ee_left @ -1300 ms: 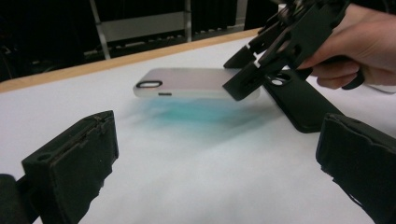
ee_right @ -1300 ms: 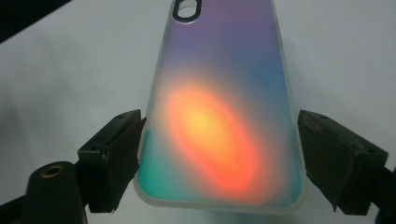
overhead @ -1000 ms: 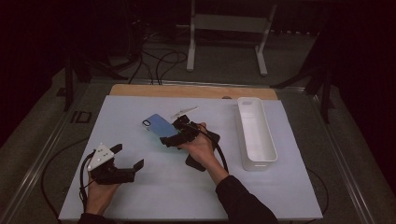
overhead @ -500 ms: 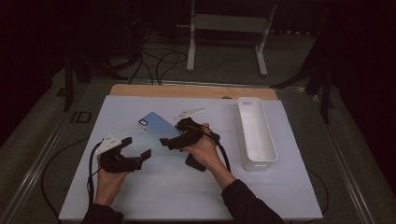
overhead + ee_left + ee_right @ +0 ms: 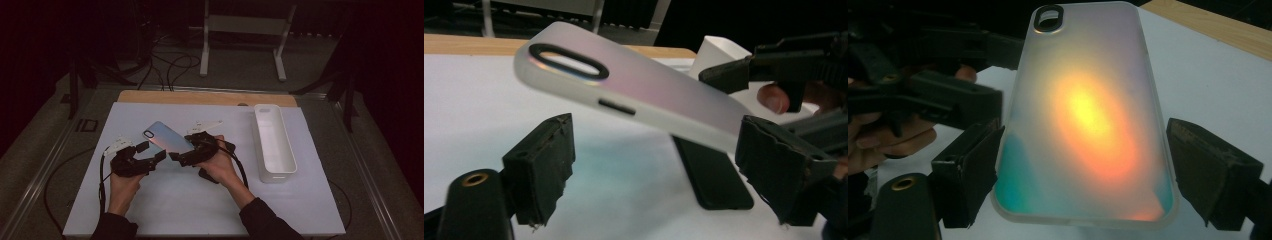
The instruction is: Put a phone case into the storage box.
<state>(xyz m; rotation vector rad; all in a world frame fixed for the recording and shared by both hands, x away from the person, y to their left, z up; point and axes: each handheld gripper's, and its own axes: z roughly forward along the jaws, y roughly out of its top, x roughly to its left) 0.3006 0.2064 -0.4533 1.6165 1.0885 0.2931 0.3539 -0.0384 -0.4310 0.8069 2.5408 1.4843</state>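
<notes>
Item one: phone case [image 5: 167, 138], translucent, iridescent back, oval camera cut-out at its far end. It is held clear of the white mat [image 5: 150, 210], tilted, camera end highest and pointing away from the person. Seen from the right gripper view, the phone case [image 5: 1088, 125] glows orange at the middle and green at the near corners. In the left gripper view the phone case [image 5: 634, 95] slopes down towards the right gripper.

Item two: right gripper [image 5: 181, 157], on the near right end of the phone case. Its jaws grasp the case across its width at the near end, one pad against each long edge as far as the right gripper view shows.

Item three: left gripper [image 5: 151, 152], just left of the phone case and below its raised end. Its jaws have just been closing, yet they stand released; the case passes above and between the pads without touching either in the left gripper view.

Item four: dark phone [image 5: 714, 175], flat on the mat directly beneath the phone case, partly hidden by it.

Item five: white tray [image 5: 274, 145], long and narrow, on the mat well to the right of the phone case.

Item six: wooden board [image 5: 200, 97], a strip beyond the phone case along the mat's far edge.
</notes>
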